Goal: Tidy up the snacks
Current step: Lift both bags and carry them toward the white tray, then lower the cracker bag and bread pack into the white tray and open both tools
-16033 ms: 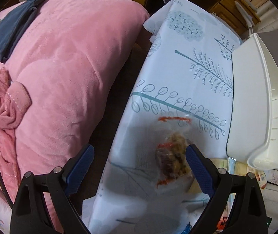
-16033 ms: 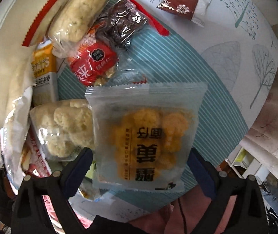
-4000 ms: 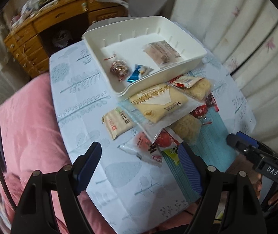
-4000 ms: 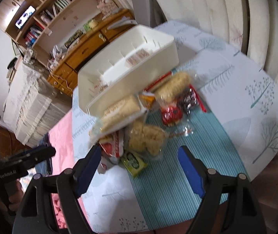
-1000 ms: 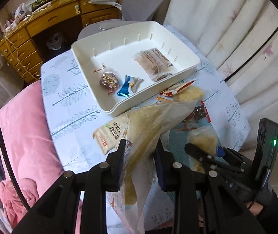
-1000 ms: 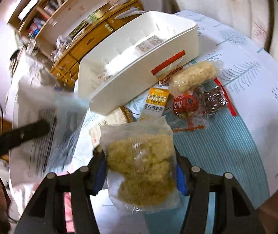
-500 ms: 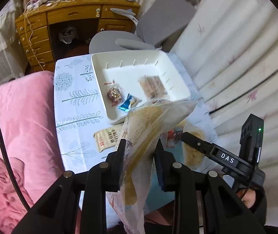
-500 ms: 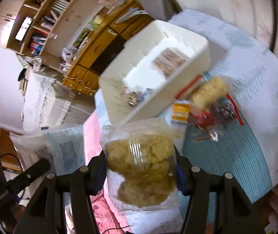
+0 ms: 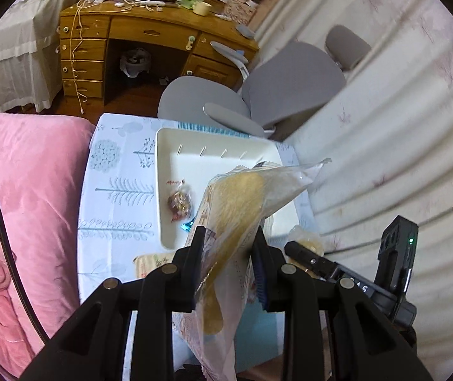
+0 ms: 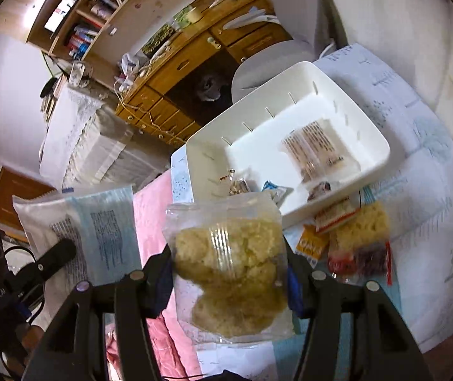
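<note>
wooden desk [image 9: 150, 31], grey chair [image 9: 258, 95], pink blanket [image 9: 33, 190]

White tray [image 10: 382, 146] middle bare, packets [image 10: 313, 152] along edges, chair [image 9: 201, 101] behind

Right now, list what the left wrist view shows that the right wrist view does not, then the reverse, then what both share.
Only the left wrist view: the left tool shut on a large flat snack bag, the grey chair in full, and a loose packet on the cloth near the tray's corner.

Only the right wrist view: the right tool shut on a bag of crumbly biscuits, the bookshelf, an orange packet and the long printed pack in the tray.

Both: the white tray, the wooden desk and the pink blanket.
</note>
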`<move>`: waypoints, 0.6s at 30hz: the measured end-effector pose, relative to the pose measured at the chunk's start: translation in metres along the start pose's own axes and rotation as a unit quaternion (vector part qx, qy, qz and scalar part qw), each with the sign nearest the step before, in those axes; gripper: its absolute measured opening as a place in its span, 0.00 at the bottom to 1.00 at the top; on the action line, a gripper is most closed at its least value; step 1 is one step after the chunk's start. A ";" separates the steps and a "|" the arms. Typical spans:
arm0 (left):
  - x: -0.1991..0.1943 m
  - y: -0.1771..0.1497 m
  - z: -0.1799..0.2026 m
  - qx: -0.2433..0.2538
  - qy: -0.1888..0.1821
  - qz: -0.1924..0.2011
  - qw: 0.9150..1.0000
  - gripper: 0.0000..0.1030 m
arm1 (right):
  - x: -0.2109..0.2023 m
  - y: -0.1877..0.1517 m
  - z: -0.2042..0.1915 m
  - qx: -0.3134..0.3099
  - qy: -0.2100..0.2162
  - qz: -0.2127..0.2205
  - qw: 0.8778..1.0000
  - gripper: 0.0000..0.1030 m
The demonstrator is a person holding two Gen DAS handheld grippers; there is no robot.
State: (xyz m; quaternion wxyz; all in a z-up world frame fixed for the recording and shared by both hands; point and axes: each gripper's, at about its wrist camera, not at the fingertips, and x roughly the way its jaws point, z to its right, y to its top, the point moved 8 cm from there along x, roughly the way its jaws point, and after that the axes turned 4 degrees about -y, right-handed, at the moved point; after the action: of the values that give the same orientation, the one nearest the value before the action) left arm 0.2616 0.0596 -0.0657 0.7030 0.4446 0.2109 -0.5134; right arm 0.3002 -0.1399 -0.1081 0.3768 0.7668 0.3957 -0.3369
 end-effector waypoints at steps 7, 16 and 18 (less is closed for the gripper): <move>0.031 0.030 0.009 -0.030 -0.008 0.030 0.999 0.25 | 0.020 0.041 0.005 -0.035 0.001 -0.021 0.999 0.56; 0.094 0.054 0.010 -0.048 0.002 0.052 0.997 0.25 | 0.053 0.074 0.026 -0.083 -0.004 -0.044 0.996 0.56; 0.109 0.056 0.008 -0.052 0.011 0.046 0.998 0.25 | 0.062 0.079 0.034 -0.084 -0.003 -0.053 0.995 0.56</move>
State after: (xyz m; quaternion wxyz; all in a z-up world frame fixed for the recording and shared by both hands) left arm 0.3527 -0.0013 -0.1211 0.7458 0.4221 0.2248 -0.4638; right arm 0.3893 -0.1784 -0.1510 0.4231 0.7092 0.4615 -0.3241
